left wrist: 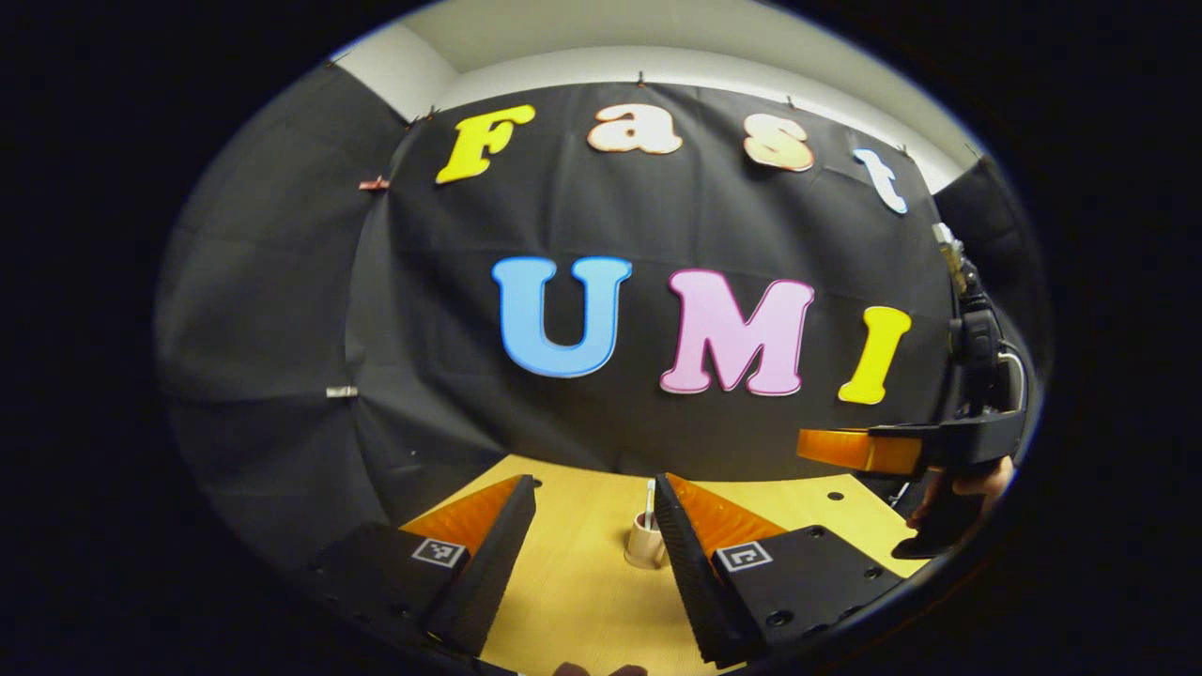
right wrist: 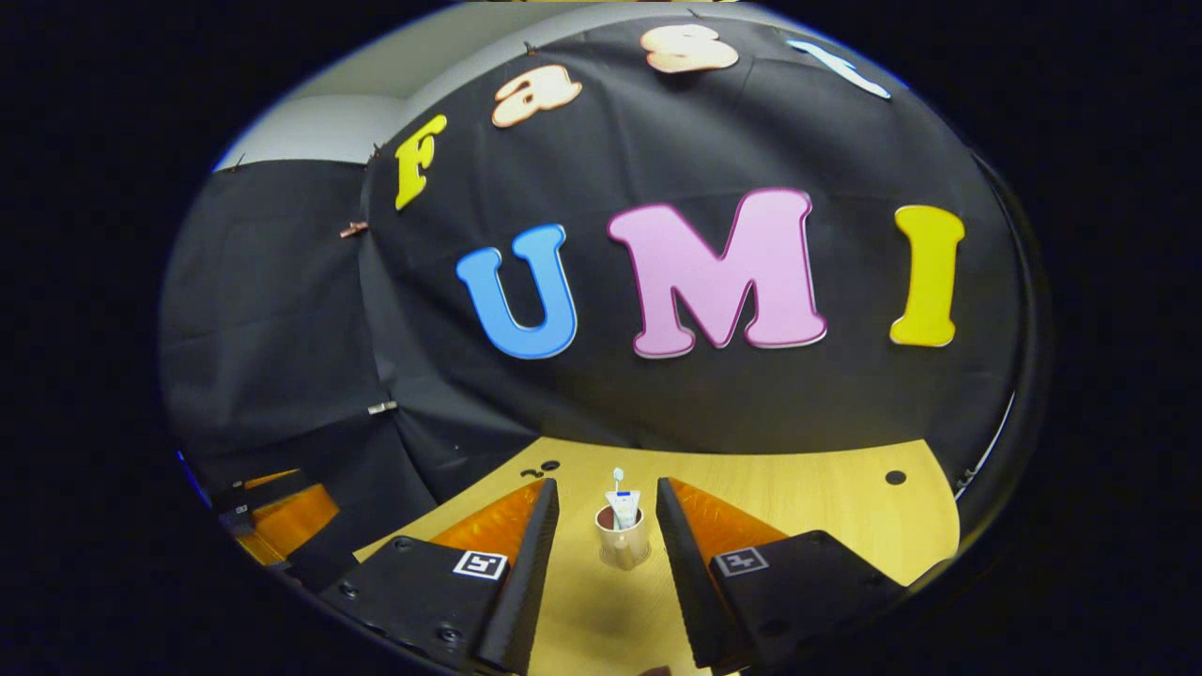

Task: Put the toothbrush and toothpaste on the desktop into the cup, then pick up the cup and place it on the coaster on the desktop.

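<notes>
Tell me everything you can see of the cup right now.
The cup is small, pale and plain, upright on the wooden desktop, its inside dark. A toothbrush and toothpaste stand in it, heads up. It sits ahead between the open right gripper fingers, untouched. Whether a coaster lies beneath is unclear.

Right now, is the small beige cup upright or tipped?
Upright: the small beige cup stands on the wooden desktop, toothbrush and toothpaste poking up.

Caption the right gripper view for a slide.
Open right gripper faces the cup holding toothbrush and toothpaste on the desktop.
</notes>
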Demonstrator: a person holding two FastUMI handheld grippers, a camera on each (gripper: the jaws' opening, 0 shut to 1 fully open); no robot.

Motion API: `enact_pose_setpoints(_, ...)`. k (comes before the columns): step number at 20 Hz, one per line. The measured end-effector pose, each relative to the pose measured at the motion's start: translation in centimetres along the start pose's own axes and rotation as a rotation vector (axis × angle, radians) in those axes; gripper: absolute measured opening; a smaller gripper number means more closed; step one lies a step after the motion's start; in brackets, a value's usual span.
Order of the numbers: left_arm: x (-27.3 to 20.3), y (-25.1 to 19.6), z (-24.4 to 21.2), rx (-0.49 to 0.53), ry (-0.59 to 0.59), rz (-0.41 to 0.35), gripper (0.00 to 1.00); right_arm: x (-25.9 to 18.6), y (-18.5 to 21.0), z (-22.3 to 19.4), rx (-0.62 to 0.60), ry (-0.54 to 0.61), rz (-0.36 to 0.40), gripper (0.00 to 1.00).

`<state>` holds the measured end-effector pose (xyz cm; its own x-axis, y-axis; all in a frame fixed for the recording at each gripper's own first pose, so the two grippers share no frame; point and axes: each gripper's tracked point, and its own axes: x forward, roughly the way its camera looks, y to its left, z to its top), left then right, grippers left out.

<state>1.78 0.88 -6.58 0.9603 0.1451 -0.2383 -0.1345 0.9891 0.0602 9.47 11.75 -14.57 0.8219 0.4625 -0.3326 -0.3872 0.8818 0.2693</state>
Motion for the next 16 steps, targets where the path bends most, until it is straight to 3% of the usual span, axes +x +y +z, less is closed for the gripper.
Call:
enact_pose_setpoints(7,-2.4,-5.0,3.1,0.044,-0.064,-0.123,0.82,-7.2,-1.3,4.3,-0.055,-0.141,-0.039,0.74)
enact_pose_setpoints(16,-3.2,-6.1,3.4,0.059,-0.074,-0.165,0.82,-10.5,-2.0,4.2,-0.035,-0.155,-0.093,0.78)
